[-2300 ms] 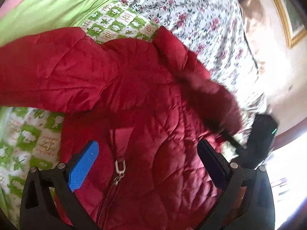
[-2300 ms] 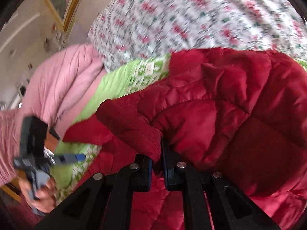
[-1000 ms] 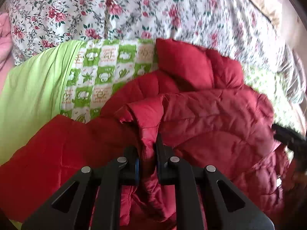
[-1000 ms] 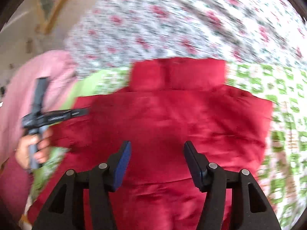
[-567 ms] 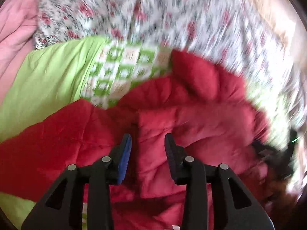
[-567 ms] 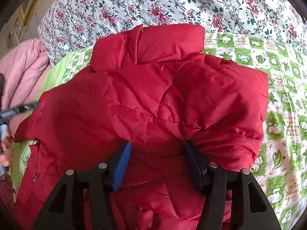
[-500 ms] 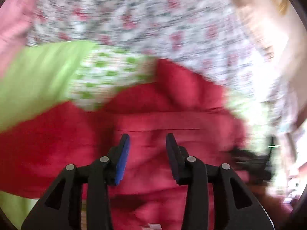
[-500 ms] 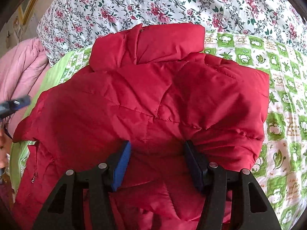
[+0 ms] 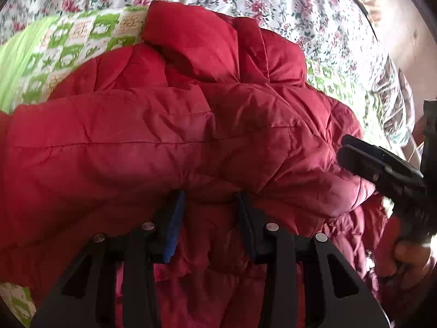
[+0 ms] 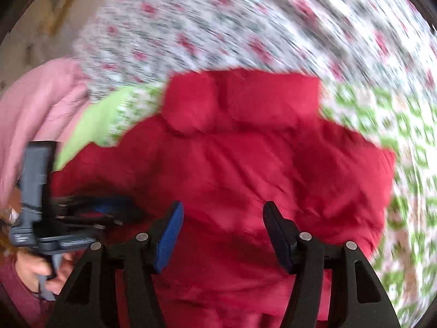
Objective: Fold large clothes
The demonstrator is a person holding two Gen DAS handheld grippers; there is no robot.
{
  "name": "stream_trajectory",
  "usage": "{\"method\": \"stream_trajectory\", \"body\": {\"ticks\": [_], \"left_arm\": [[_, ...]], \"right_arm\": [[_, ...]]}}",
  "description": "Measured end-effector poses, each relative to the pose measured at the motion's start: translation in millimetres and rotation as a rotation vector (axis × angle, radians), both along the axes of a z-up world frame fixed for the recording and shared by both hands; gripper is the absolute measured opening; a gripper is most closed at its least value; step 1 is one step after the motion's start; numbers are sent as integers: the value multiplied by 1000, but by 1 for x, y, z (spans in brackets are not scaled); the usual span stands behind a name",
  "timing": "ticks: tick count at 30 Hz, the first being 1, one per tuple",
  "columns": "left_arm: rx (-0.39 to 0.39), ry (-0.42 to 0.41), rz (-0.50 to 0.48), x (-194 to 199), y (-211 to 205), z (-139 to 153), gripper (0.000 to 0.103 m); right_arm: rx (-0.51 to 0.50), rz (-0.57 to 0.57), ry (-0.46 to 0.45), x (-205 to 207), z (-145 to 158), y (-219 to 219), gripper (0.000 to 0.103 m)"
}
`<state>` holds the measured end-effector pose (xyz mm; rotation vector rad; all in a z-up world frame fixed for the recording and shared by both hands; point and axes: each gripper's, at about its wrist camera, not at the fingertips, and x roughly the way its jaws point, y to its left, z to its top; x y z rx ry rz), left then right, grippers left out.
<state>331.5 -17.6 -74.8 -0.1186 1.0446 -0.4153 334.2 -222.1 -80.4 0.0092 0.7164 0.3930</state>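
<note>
A red quilted jacket (image 9: 174, 125) lies spread on the bed, resting on a green-and-white patterned blanket (image 9: 68, 46) that covers the floral sheet (image 9: 286, 2); its collar (image 10: 243, 98) points toward the far edge of the bed, and a sleeve is folded across the body. The left hand-held gripper (image 9: 210, 218) sits low over the folded part with its jaws parted and loose; padded cloth bulges over the fingertips, but the pads do not press on it. The right hand-held gripper (image 10: 222, 232) hovers above the jacket's near half, jaws spread wide and released, with nothing between them. A hand (image 10: 41, 273) grips the left tool's handle at the jacket's left side. A pink garment (image 10: 41, 104) lies heaped beyond the blanket's left edge.
</note>
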Motion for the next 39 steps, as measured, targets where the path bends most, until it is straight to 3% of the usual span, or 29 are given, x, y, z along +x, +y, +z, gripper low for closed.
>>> {"method": "stream_trajectory", "body": {"ticks": [2, 5, 9, 12, 14, 17, 27, 34, 39], "left_arm": [[-10, 9, 4, 1, 2, 0, 36], [-17, 1, 6, 0, 6, -1, 36], [-85, 12, 15, -6, 27, -4, 28], [-143, 32, 40, -5, 44, -9, 17], [-178, 61, 72, -6, 58, -14, 2], [-265, 74, 112, -12, 76, -8, 2], [-228, 14, 179, -42, 97, 3, 3], [-249, -12, 209, -61, 108, 12, 5], [-267, -27, 270, -76, 127, 17, 20]], "right_arm": [[-46, 18, 15, 7, -4, 16, 62], [-158, -39, 111, 32, -35, 27, 65], [-39, -45, 161, 47, -55, 9, 66], [-48, -42, 150, 45, -57, 11, 67], [-50, -43, 143, 44, -57, 12, 67], [-36, -44, 131, 39, -50, 10, 68], [-3, -7, 48, 0, -21, 14, 69], [30, 47, 20, -25, -1, 21, 69], [41, 54, 10, -34, 4, 19, 69]]}}
